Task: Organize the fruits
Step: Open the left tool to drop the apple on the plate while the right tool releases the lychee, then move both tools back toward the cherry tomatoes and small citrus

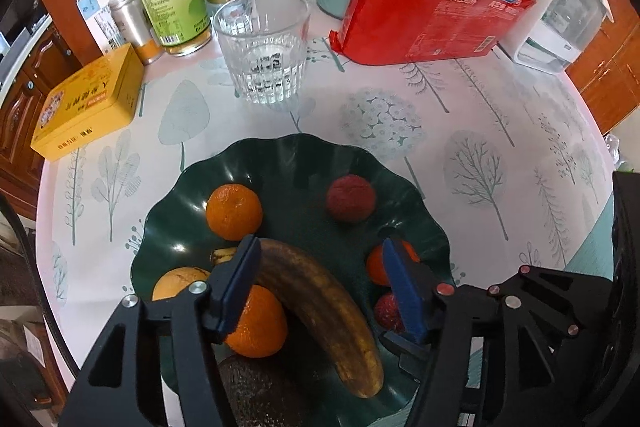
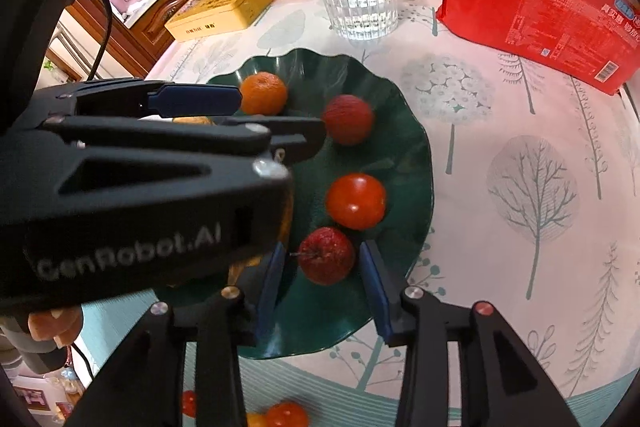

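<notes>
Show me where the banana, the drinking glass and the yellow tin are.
banana (image 1: 320, 303), left wrist view, mid-body.
drinking glass (image 1: 266, 55), left wrist view, ribbed wall.
yellow tin (image 1: 86, 103), left wrist view, lid top.

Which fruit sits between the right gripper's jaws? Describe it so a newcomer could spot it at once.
Start at the dark green wavy-edged plate on the tree-patterned tablecloth. At its near edge, between the open jaws of the right gripper, lies a small dark red wrinkled fruit with a thin stem. The smooth, glossy red tomato just beyond it has neither wrinkles nor stem.

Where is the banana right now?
The banana lies on the dark green plate, seen in the left wrist view between the open fingers of the left gripper, resting against a tangerine on its left.
</notes>
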Tool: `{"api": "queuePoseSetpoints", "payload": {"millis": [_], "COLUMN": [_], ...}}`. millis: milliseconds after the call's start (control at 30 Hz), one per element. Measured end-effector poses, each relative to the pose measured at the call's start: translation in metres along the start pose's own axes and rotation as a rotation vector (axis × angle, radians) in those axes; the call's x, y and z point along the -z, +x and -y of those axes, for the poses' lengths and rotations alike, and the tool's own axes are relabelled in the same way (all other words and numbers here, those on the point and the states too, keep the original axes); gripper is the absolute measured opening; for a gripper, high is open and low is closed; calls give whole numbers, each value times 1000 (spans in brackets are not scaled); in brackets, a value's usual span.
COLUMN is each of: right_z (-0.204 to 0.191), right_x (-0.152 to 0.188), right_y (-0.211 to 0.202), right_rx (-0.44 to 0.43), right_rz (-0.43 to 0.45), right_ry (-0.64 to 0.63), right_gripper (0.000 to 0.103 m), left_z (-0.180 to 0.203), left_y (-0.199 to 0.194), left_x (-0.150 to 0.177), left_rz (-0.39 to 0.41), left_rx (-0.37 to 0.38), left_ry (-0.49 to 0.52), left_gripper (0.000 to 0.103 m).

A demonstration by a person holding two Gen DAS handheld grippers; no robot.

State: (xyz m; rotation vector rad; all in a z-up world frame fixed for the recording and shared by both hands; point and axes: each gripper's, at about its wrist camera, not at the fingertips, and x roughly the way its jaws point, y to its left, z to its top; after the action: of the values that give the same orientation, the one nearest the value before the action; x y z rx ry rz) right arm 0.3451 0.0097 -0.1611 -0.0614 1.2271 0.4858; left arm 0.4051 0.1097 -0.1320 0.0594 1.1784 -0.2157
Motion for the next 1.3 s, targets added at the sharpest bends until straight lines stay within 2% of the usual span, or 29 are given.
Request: {"api": "queuePoseSetpoints", "payload": {"millis": [567,700,1033,1300], "right_z": [-3,-5,-6,-7], "right_x": [15,22,47,73], "right_y": [-43,-61,-105,-127], "right_rx": [0,1,-7,3], "right_rz": [52,74,136,155], "right_ry": [15,13,15,-10], "right_gripper": [41,41,41,41], "left_z": [8,9,17,29], "left_y": [-54,-74,-124,-149], "left_x": [19,28,56,85], "left_rz": [41,59,105,135], "left_rx": [-51,-68,-99,-110], "left_ry": [-3,-20,-64,-95], "left_gripper": [66,71,74,77]}}
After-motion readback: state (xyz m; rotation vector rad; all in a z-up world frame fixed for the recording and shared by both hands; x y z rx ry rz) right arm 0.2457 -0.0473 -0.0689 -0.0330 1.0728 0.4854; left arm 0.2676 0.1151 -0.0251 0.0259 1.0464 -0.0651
